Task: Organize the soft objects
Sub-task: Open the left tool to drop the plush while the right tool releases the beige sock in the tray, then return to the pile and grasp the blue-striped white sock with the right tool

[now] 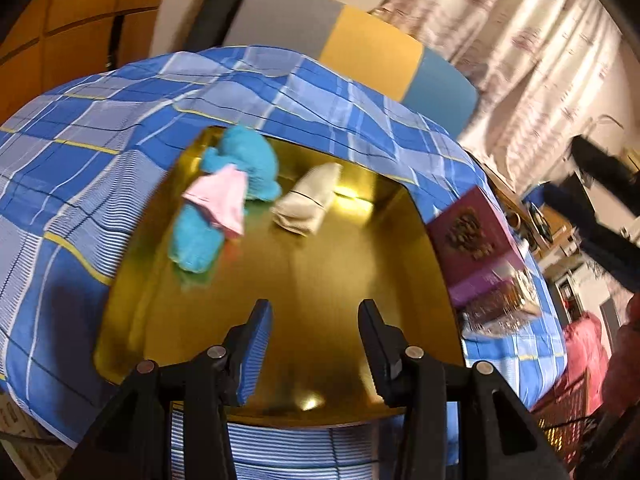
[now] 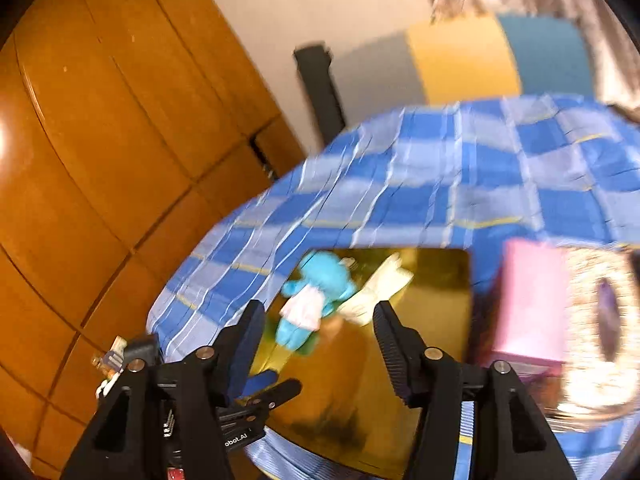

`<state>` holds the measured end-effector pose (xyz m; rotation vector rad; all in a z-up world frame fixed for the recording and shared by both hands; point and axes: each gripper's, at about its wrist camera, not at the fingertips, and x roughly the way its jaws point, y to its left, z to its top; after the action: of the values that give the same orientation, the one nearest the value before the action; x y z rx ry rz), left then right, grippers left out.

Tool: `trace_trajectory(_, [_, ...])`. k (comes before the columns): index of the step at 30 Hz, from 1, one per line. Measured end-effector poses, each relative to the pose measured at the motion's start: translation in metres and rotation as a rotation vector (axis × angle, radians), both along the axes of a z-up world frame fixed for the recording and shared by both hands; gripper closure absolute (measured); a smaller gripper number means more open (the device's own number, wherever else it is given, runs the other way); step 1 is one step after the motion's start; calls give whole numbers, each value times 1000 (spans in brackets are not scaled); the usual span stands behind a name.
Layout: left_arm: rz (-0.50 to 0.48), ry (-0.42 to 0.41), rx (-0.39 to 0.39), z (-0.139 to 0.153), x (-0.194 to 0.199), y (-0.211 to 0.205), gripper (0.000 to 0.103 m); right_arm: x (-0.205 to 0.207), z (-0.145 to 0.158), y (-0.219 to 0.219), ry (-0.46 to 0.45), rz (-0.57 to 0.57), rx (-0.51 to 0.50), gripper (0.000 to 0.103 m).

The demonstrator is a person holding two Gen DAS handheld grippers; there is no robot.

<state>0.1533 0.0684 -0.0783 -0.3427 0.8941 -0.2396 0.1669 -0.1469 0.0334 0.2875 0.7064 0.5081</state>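
Note:
A gold tray [image 1: 320,280] lies on a blue plaid cloth. In it lie a blue plush toy [image 1: 248,160] in a pink dress and a folded cream cloth [image 1: 308,200]. My left gripper [image 1: 316,340] is open and empty, low over the tray's near part. In the right wrist view the tray [image 2: 432,320], the plush toy [image 2: 316,296] and the cream cloth [image 2: 376,292] show ahead. My right gripper [image 2: 320,344] is open and empty above the tray's near left side. The left gripper's fingers [image 2: 272,392] show below it.
A purple box [image 1: 472,244] with a clear wrapped end stands right of the tray; it shows pink in the right wrist view [image 2: 532,304]. The plaid cloth [image 1: 100,152] covers the table. A wooden wardrobe [image 2: 100,140] stands left. A grey, yellow and blue panel [image 1: 372,52] stands behind.

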Motion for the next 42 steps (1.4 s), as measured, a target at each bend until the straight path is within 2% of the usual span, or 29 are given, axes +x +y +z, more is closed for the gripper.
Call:
trace_trajectory(6, [-73, -29, 1, 4, -12, -26, 58, -26, 11, -80, -36, -175, -18, 41])
trace_trajectory(13, [-174, -54, -8, 8, -26, -60, 58, -50, -11, -171, 7, -375, -38, 40])
trace_trajectory(17, [-231, -73, -21, 12, -38, -82, 58, -63, -41, -230, 59, -525, -75, 40])
trace_trajectory(20, [-294, -72, -20, 12, -44, -103, 58, -64, -78, -278, 157, -631, -121, 40])
trace_trajectory(23, [-365, -71, -12, 13, -50, -128, 57, -56, -112, -323, 254, -693, -207, 40])
trace_trajectory(25, [-409, -64, 8, 13, -53, -146, 56, -48, -126, -352, 287, -706, -235, 40])
trace_trajectory(26, [-430, -59, 14, 12, -54, -155, 53, -43, -130, -362, 296, -712, -245, 40])
trace_trajectory(29, [-485, -43, 27, 10, -58, -179, 48, -23, -130, -390, 281, -710, -270, 40])
trace_trajectory(32, [-522, -36, 46, 11, -59, -198, 48, 4, -121, -402, 229, -715, -327, 40])
trace_trajectory(35, [-547, -37, 65, 14, -60, -214, 48, 32, -118, -411, 218, -706, -345, 40])
trace_trajectory(39, [-567, -38, 87, 18, -59, -229, 48, 65, -128, -411, 233, -660, -390, 40])
trace_trajectory(42, [-572, -33, 100, 17, -57, -238, 48, 87, -146, -412, 276, -632, -424, 42])
